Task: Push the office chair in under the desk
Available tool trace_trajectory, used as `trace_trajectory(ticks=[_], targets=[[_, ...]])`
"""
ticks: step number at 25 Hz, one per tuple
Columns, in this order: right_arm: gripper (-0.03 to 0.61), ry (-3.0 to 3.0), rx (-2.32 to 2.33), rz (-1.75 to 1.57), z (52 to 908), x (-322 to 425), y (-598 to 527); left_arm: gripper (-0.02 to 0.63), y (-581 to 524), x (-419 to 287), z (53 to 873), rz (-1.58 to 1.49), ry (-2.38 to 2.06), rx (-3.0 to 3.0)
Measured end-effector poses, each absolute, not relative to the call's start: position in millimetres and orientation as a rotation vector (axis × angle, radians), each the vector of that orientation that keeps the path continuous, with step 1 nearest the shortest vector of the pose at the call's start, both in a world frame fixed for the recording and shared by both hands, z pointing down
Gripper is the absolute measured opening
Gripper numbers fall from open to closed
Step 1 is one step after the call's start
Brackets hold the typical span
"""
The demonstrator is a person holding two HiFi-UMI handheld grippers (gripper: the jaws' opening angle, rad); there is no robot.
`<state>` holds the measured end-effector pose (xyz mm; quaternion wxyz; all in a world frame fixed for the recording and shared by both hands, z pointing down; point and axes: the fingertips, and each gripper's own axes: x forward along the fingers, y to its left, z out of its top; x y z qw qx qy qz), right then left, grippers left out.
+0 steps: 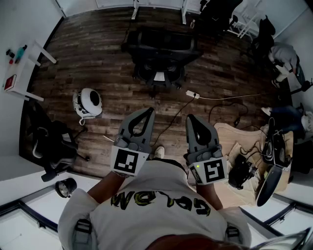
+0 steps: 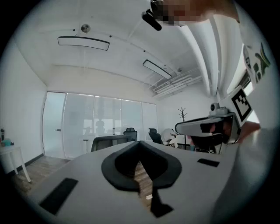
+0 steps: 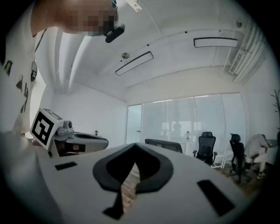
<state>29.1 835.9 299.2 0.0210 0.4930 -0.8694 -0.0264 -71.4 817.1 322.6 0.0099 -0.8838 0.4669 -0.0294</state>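
Black office chair far ahead, centre, just short of the white desk beyond. Left gripper and right gripper near, jaws closed on nothing. Approach step, seemingly; next: reach the chair, push it farther.

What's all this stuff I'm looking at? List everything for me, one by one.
office chair: one, black, middle of the room
desk: one, white, only legs show, beyond that chair
side table: one, white, far left
round device: one, white, floor at left
power strip: one, white, floor near the office chair
spare chair: one, black, lower left
left tongs: one, grey, shut, empty
right tongs: one, grey, shut, empty
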Motion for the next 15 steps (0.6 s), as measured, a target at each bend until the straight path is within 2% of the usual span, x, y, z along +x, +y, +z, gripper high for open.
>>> trace_trajectory(ticks=[15], targets=[[0.011, -2.709, 1.5, -0.027, 316.2, 89.5, 840.8, 0.011, 820.8, -19.4, 335.3, -0.113, 1.513, -2.745]])
